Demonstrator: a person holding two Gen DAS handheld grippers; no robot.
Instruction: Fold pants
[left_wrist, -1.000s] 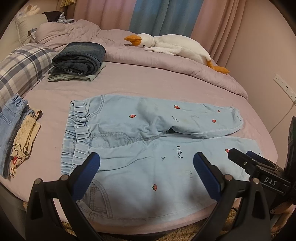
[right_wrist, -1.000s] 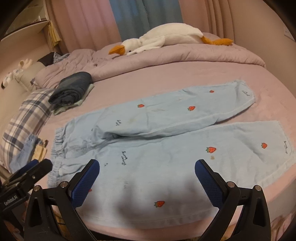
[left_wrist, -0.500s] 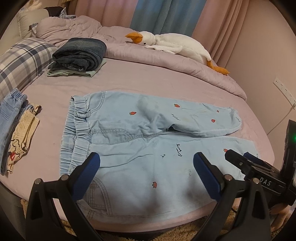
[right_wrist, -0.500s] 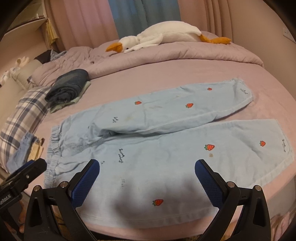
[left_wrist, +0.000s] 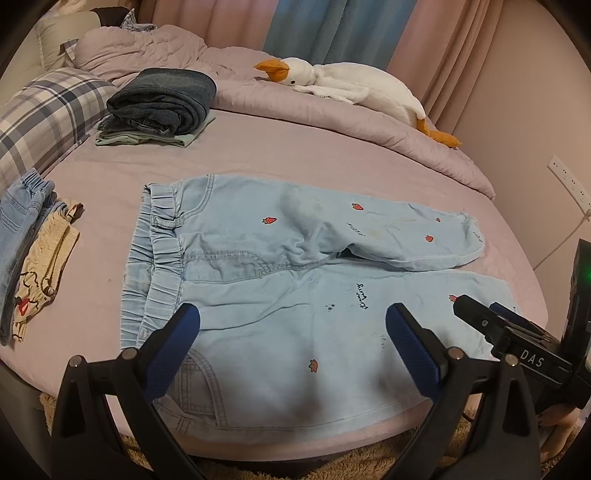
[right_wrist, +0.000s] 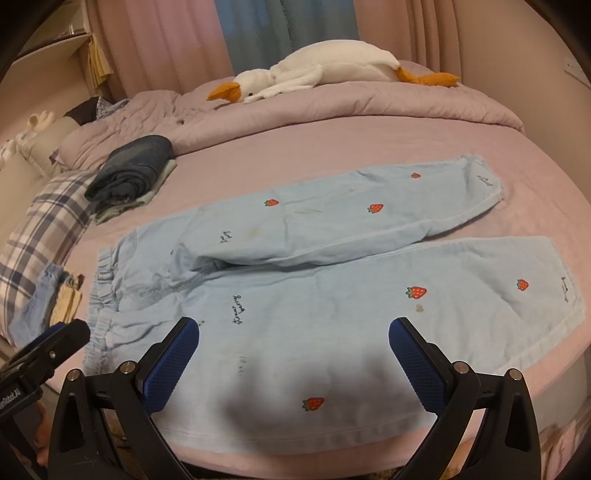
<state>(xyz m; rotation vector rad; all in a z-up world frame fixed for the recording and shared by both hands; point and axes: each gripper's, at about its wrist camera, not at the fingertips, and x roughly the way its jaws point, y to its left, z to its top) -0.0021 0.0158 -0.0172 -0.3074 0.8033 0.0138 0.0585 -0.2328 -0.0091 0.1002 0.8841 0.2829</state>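
Note:
Light blue pants with strawberry prints (left_wrist: 280, 288) lie spread flat on the pink bed, waistband to the left and both legs stretching right; they also show in the right wrist view (right_wrist: 332, 280). My left gripper (left_wrist: 291, 343) is open and empty, hovering above the near edge by the waist and upper leg. My right gripper (right_wrist: 293, 350) is open and empty above the near leg. The right gripper's tip (left_wrist: 491, 321) shows at the right edge of the left wrist view, and the left gripper's tip (right_wrist: 48, 347) shows at the left edge of the right wrist view.
A stack of folded dark jeans (left_wrist: 162, 99) sits at the back left. A plush goose (left_wrist: 351, 85) lies on the rumpled duvet. A plaid pillow (left_wrist: 44, 110) and a small pile of clothes (left_wrist: 33, 251) are on the left. A shaggy rug (left_wrist: 332, 469) lies below the bed edge.
Both grippers have risen and tilted a little, so the pants sit lower and fuller in both views. The pants have not moved. Both grippers stay open.

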